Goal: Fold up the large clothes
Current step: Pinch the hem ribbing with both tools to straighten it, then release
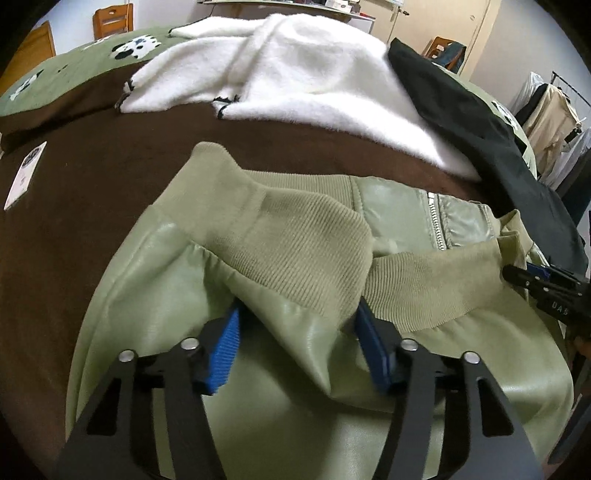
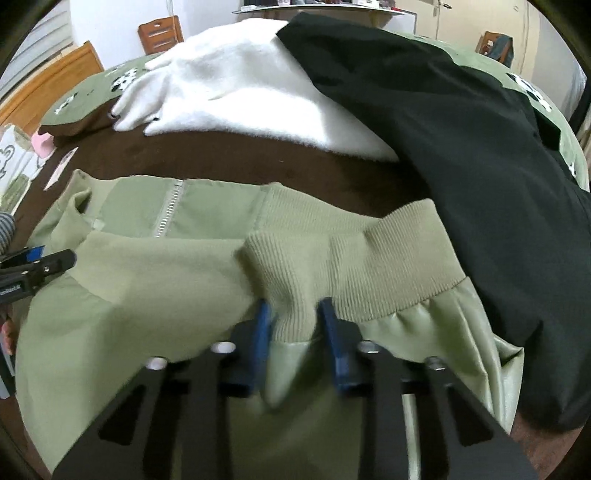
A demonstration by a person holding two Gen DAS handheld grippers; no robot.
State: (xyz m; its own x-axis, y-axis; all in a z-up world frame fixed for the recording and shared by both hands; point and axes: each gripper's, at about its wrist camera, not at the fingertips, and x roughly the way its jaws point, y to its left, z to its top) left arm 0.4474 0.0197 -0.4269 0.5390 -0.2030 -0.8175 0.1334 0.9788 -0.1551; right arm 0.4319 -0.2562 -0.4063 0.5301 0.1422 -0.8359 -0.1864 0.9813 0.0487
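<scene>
Presently on the brown bedcover (image 1: 92, 192): 1 olive-green jacket (image 1: 155, 266), glossy shell, ribbed knit hem, zip (image 1: 436, 225) showing, laid flat nearest both cameras. Behind it, 1 white fleece garment (image 1: 295, 81); beside that, 1 black garment (image 2: 461, 147), its edge just beside the jacket's ribbed hem.

Left gripper (image 1: 295, 332): jaws about half spread, blue pads on either side of a raised fold where ribbing meets shell; whether the pads press it I cannot tell.

Right gripper (image 2: 295, 321): jaws drawn narrow, blue pads pinching a bunched ridge of the ribbed hem and shell.

Also: 1 white card (image 1: 26, 173) on the cover; 1 green pillow with a black-and-white print (image 1: 74, 70); wooden chair (image 2: 160, 35) beyond.
</scene>
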